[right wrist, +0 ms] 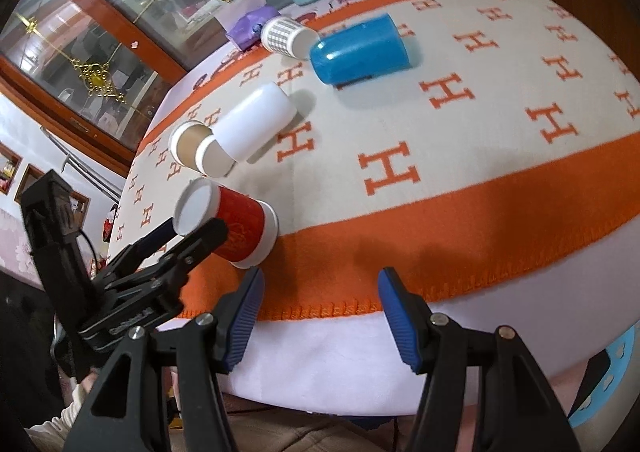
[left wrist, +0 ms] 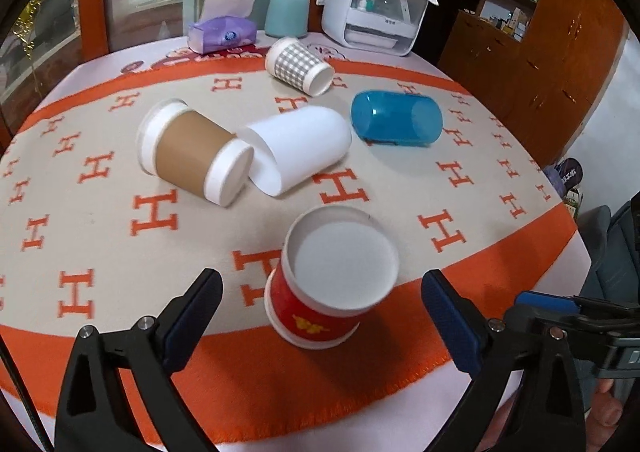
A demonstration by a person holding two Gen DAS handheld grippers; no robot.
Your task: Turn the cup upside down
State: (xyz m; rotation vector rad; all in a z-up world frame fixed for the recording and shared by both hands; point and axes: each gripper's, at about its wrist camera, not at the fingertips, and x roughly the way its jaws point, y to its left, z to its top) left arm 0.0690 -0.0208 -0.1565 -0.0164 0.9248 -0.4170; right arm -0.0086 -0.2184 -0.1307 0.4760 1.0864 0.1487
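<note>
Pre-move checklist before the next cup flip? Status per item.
1. Red cup upside down, flat base up: ok.
2. Left gripper open, clear of the red cup: ok.
3. Right gripper open and empty: ok.
4. Brown cup, white cup, checked cup, blue cup flipped: not ok, all on their sides.
5. Brown and white cups separated: cannot tell, they look touching.

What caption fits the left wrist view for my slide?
Open left gripper flanks an upside-down red cup; four more cups lie sideways on the orange-patterned cloth.
</note>
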